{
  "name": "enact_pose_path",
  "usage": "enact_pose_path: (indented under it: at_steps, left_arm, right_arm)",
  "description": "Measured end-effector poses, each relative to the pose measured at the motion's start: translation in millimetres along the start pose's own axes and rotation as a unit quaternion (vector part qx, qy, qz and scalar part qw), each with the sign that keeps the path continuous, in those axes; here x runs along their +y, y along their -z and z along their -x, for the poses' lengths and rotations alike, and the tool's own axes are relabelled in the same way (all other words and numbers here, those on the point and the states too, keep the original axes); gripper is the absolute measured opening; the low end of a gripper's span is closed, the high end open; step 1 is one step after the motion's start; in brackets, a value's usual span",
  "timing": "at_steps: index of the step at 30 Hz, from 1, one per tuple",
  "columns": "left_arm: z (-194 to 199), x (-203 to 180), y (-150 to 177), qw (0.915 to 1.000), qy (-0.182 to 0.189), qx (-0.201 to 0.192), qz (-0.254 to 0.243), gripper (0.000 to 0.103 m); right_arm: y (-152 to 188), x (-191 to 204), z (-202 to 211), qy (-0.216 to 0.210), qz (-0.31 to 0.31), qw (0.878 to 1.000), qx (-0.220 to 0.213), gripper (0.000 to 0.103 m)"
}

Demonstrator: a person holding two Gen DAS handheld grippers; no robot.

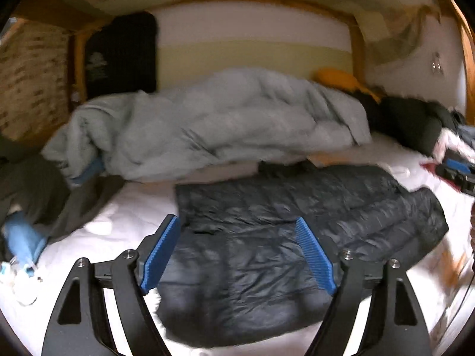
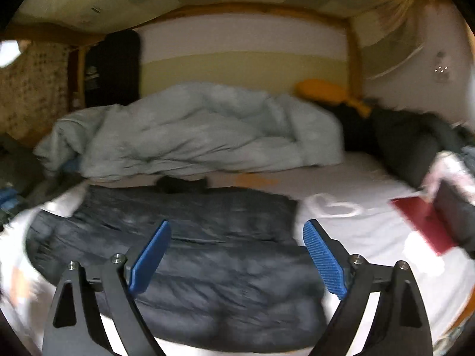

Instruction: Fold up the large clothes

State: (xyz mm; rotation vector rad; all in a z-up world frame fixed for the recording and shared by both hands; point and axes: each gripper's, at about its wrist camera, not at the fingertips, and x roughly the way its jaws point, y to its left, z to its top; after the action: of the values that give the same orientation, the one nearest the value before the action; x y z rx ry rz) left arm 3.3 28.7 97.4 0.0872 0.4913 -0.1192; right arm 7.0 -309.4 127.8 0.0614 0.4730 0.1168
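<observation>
A dark navy puffer jacket (image 1: 282, 237) lies spread flat on the white bed sheet (image 1: 127, 216). It also shows in the right wrist view (image 2: 193, 252). My left gripper (image 1: 237, 231) is open and empty, hovering above the jacket's left half. My right gripper (image 2: 237, 234) is open and empty, hovering above the jacket's right edge. The right gripper also shows at the right edge of the left wrist view (image 1: 457, 169). Both views are motion-blurred.
A crumpled pale grey duvet (image 1: 207, 124) lies across the far side of the bed. Dark clothes (image 1: 409, 124) and an orange item (image 1: 338, 80) sit at the far right. A red flat item (image 2: 421, 225) lies at the right. Grey and blue clothes (image 1: 26, 204) lie at the left.
</observation>
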Motion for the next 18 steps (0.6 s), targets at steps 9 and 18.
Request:
enact_pose_path:
  at_steps: [9, 18]
  left_arm:
    - [-70, -14, 18, 0.9952, -0.001, 0.096, 0.021, 0.081]
    - [-130, 19, 65, 0.9841, 0.025, 0.155, 0.083, 0.085]
  right_arm:
    - [34, 0, -109, 0.035, 0.004, 0.988, 0.153, 0.091]
    - [77, -34, -160, -0.027, -0.026, 0.971, 0.237, 0.095]
